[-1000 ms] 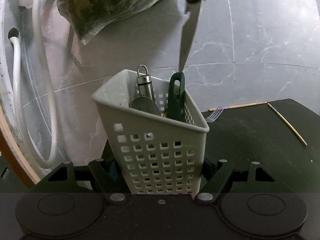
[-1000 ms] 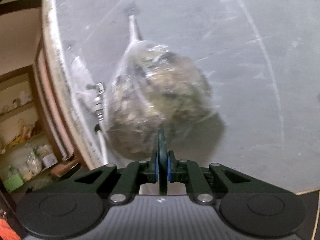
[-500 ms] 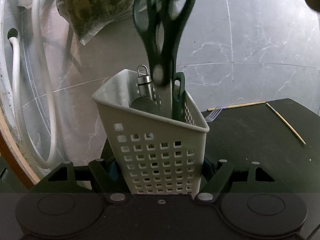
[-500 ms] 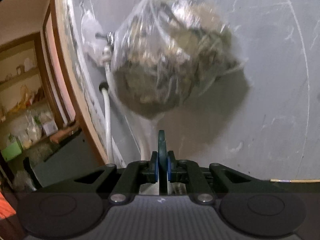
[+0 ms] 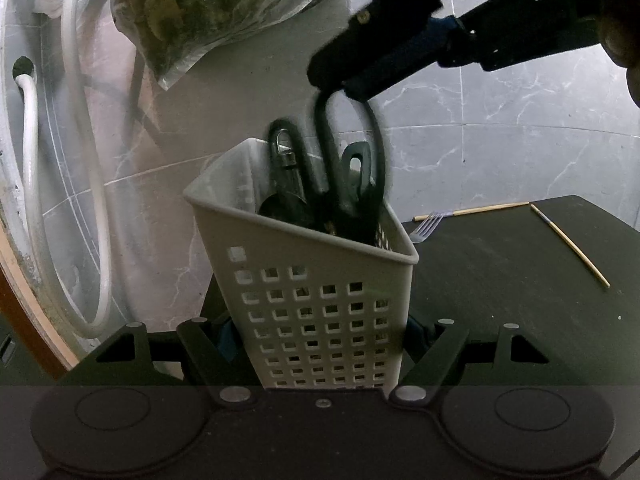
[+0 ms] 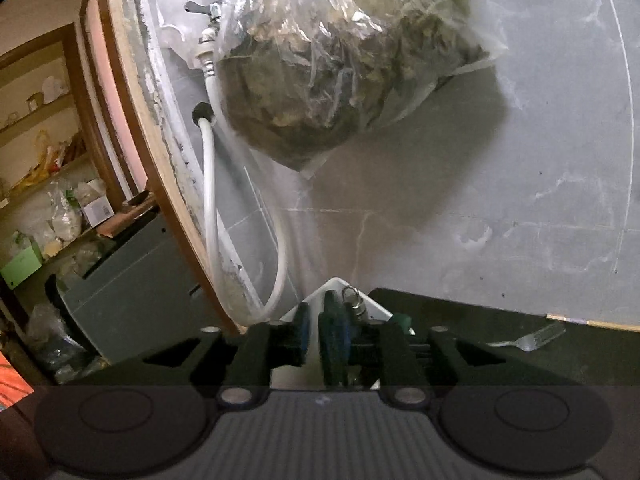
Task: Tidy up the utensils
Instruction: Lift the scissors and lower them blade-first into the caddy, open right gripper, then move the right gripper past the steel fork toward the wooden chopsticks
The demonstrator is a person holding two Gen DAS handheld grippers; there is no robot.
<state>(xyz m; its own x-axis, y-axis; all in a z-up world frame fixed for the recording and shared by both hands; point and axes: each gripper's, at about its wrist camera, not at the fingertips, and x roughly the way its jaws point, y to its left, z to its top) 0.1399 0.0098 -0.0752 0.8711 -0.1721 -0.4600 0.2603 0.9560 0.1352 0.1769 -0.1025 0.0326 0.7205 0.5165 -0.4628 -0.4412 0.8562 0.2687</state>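
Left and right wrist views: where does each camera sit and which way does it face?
Left wrist: on the left claw, facing the wall; its fingers clamp the caddy, and the right claw comes in from above at the scissors.
Right wrist: on the right claw, looking down over the caddy toward the wall and bag; its fingers stand apart around the scissors handle.
Shared: caddy, scissors, bag, hose, fork.
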